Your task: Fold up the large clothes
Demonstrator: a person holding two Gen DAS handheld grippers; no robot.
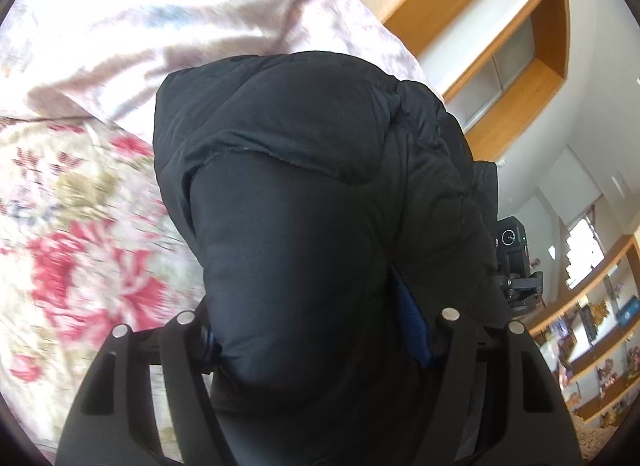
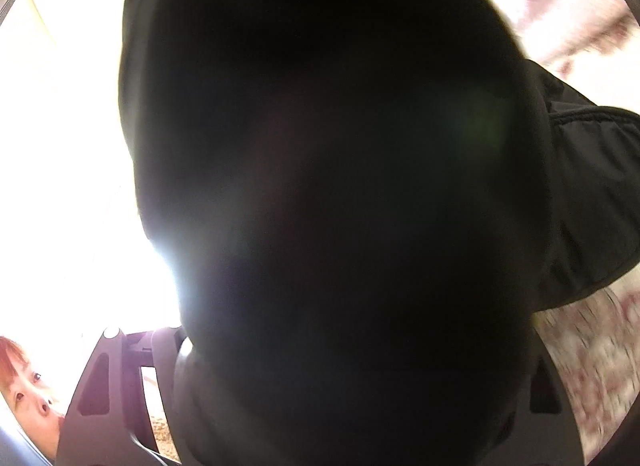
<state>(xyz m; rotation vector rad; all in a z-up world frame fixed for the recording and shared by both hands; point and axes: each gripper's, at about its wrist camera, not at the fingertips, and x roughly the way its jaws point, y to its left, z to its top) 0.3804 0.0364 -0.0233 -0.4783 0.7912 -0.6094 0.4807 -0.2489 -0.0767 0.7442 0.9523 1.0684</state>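
The left gripper (image 1: 316,346) has its fingers clenched on the black puffer jacket (image 1: 320,185), floral bedspread (image 1: 80,225) beyond; right gripper (image 2: 340,366) grip state unclear, smothered by jacket

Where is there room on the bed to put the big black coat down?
The black puffer jacket fills the middle of both views, bunched in the left tongs and right tongs. Open room shows left of it: the floral bedspread with red flowers, and the pale rumpled sheet beyond. To the right, wooden shelves look crowded.
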